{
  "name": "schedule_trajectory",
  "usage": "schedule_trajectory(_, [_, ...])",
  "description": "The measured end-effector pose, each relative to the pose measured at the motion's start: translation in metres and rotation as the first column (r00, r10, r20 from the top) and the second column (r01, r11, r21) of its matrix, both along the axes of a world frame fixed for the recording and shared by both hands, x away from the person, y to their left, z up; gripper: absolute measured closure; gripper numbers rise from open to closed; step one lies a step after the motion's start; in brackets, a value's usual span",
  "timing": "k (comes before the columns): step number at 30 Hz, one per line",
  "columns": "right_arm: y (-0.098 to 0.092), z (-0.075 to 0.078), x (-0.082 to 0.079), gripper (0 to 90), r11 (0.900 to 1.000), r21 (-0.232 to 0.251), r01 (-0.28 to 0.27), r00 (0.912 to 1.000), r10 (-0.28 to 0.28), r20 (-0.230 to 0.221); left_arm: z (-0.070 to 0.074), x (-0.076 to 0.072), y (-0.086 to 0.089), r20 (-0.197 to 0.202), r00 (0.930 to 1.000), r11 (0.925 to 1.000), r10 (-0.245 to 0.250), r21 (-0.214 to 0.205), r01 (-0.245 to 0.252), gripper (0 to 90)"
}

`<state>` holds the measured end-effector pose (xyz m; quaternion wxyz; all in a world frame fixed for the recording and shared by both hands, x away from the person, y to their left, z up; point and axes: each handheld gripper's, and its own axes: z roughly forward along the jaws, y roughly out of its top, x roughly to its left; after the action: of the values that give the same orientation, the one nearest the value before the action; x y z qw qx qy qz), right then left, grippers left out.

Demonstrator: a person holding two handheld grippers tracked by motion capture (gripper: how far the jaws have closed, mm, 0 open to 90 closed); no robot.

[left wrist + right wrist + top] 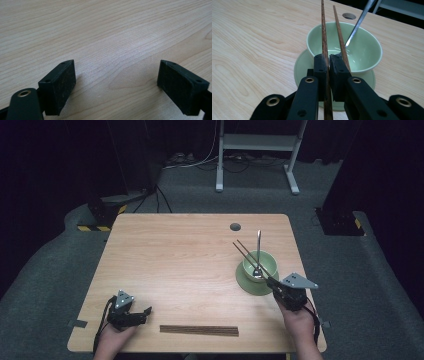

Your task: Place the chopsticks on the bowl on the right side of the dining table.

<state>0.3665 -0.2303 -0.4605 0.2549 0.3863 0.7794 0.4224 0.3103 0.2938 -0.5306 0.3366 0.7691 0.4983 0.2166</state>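
Looking down from the high view, the right gripper [272, 282] sits at about five o'clock of the green bowl [260, 263], which stands on a green saucer [248, 286] near the table's [190, 255] right edge. Its jaws are clamped on a pair of chopsticks [245, 252] whose long axis runs from the jaws toward eleven o'clock, passing over the bowl's left rim, with the tips out past it above the wood. A metal spoon [258, 251] leans in the bowl, its handle pointing to twelve o'clock. A second pair of chopsticks [199, 330] lies flat along the near edge, its axis running three to nine o'clock, just to the three o'clock side of the left gripper [141, 313], which is the nearer one to that pair.

From the left gripper view, the two black pads [60, 85] stand well apart with bare wood between them and nothing held.

From the right gripper view, the jaws are pressed together on one stick, with the other lying against the right-hand pad [338, 72]; both sticks run straight up toward twelve o'clock, splaying slightly, over the bowl's near rim. The spoon's handle rises toward one o'clock.

By my judgement, the coming move turns on that axis: the sticks already point across the bowl, so lowering them onto the rim calls for little turning, only care to miss the spoon.
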Motion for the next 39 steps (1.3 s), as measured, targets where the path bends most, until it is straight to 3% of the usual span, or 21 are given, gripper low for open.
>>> schedule_trajectory(19, [-0.001,-0.006,0.007,84.5,0.9992,-0.014,0.038,0.9992,-0.038,-0.014,0.000,0.000,0.000,0.000,1.0000,1.0000,0.000,0.000,0.000,15.5])
schedule_trajectory(39, [0.002,-0.010,0.011,83.8,0.9989,-0.019,0.043,0.9988,-0.043,-0.024,0.000,0.000,0.000,0.002,1.0000,1.0000,-0.002,0.002,0.002,15.6])
